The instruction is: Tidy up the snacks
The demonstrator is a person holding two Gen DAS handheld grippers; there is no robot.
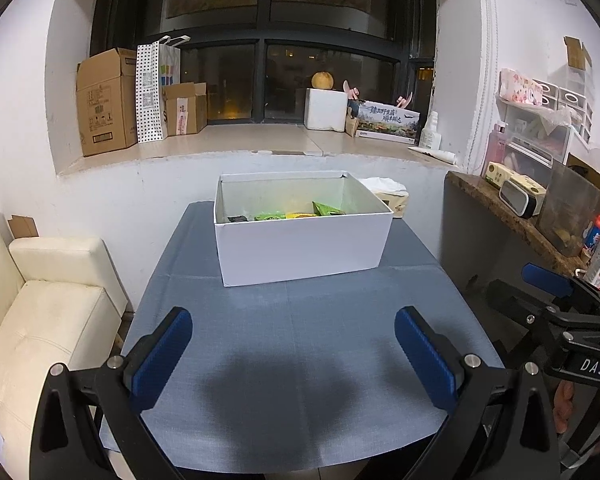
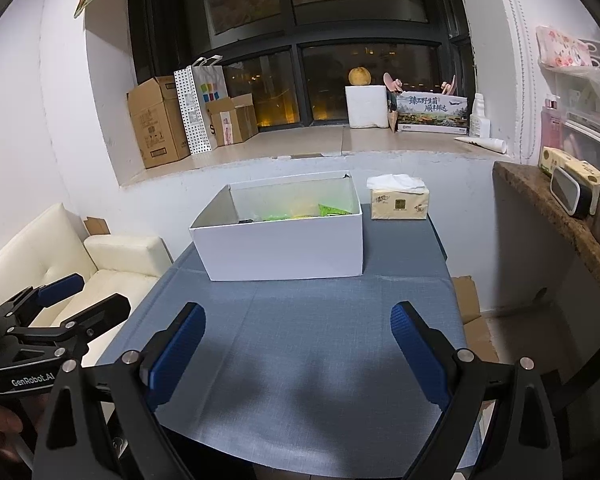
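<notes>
A white open box (image 1: 300, 252) stands at the far end of the blue-clothed table (image 1: 292, 360). Green and yellow snack packets (image 1: 296, 213) lie inside it, partly hidden by the box wall. The box also shows in the right wrist view (image 2: 284, 248), with the packets (image 2: 320, 211) at its back. My left gripper (image 1: 294, 354) is open and empty above the near part of the table. My right gripper (image 2: 298, 350) is open and empty, also over the near part. Each gripper shows at the edge of the other's view: the right one (image 1: 548, 292) and the left one (image 2: 72, 300).
A tissue box (image 2: 399, 200) sits on the table right of the white box. A cream sofa (image 1: 48, 308) stands left of the table. A stone counter (image 1: 512, 216) with cartons and bottles runs along the right. Cardboard boxes (image 1: 108, 100) fill the window ledge behind.
</notes>
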